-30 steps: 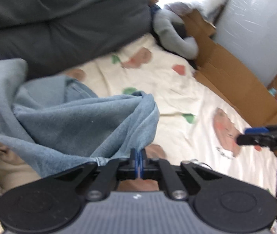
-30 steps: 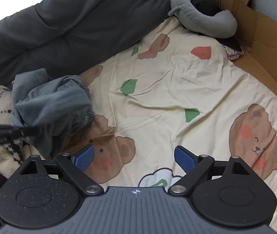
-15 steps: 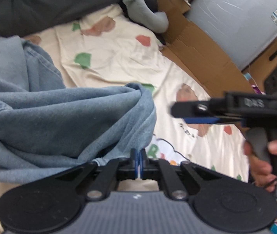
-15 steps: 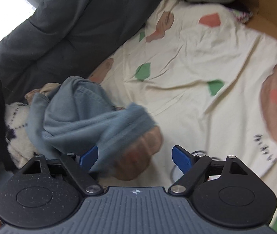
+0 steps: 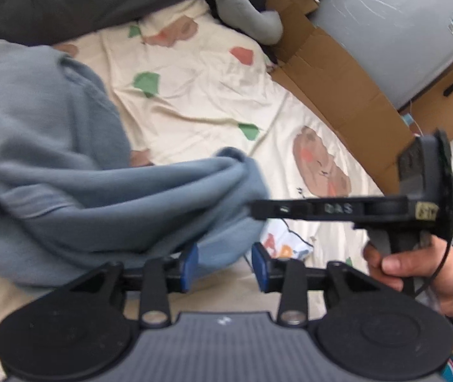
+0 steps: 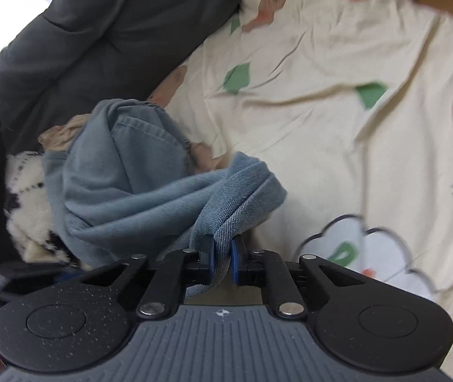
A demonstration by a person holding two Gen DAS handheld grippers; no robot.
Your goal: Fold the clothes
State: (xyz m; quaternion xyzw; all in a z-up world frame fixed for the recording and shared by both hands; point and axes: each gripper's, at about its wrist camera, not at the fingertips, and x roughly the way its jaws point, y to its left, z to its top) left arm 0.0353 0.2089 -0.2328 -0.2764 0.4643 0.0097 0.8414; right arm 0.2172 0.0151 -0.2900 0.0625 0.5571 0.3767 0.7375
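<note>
Jeans [image 6: 124, 191]: bunched on bed [image 6: 322, 127]; soft, heavy denim, best taken at hems. Right hand-held gripper [image 6: 221, 256] clamped on fold; left hand-held gripper [image 5: 225, 265] parted, holding nothing.

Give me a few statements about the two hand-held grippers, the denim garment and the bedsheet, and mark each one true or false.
1. The right hand-held gripper is shut on the blue denim garment. True.
2. The left hand-held gripper is clamped shut on the denim. False: its jaws stand open, with cloth lying between them.
3. The garment is neatly folded flat. False: it is bunched and twisted.
4. The bedsheet has bear prints. True.
</note>
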